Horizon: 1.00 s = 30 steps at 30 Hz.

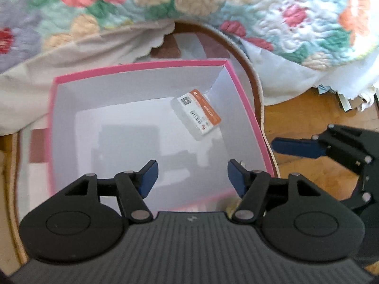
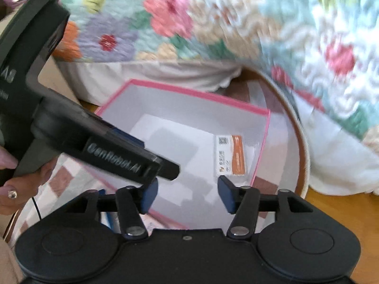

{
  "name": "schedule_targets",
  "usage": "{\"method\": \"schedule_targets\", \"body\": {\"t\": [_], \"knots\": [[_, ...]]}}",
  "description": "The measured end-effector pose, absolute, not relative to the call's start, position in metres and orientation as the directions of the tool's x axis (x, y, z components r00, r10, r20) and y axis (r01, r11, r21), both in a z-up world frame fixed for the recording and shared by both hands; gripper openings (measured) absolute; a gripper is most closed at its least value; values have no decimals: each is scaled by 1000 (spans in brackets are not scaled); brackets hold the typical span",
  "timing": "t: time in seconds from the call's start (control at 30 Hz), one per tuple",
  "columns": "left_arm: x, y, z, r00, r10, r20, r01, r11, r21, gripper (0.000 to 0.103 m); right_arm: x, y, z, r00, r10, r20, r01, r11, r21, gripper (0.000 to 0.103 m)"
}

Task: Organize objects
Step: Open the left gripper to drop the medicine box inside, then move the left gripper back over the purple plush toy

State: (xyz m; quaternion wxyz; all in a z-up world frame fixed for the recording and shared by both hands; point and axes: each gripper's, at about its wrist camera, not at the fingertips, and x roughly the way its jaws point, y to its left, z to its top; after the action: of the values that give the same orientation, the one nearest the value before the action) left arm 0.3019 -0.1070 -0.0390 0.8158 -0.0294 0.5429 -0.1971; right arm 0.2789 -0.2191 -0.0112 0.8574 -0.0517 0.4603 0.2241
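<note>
Both grippers tilt steeply down over the pink-rimmed box (image 1: pixel 139 71). The left gripper (image 1: pixel 191 177) hangs above the box's near edge, fingers apart and holding nothing. The right gripper (image 2: pixel 187 195) does likewise, its fingers spread and bare. A small clear case with an orange label (image 1: pixel 198 115) lies inside the box, by its far right corner.
</note>
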Motion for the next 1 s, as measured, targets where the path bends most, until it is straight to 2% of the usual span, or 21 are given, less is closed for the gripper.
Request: {"method": "schedule_targets", "body": {"t": [0.3, 0.53, 0.77, 0.87, 1.0], "knots": [[218, -49, 32, 418, -311, -854, 309, 932, -188, 73, 202, -200, 58, 491, 352, -797, -518, 853, 57, 82], [159, -18, 62, 384, -310, -870, 343, 922, -177, 74, 146, -196, 92, 457, 405, -792, -528, 840, 125, 83], [113, 7, 68, 382, -297, -875, 340, 926, -165, 78, 98, -176, 105, 393, 472, -789, -584, 791, 182, 91], [97, 13, 61, 379, -291, -879, 362, 920, -148, 78, 81, -164, 103, 352, 493, -796, -606, 768, 208, 96], [86, 22, 39, 350, -287, -892, 355, 921, -158, 80, 64, -150, 91, 313, 514, -799, -619, 748, 239, 96]]}}
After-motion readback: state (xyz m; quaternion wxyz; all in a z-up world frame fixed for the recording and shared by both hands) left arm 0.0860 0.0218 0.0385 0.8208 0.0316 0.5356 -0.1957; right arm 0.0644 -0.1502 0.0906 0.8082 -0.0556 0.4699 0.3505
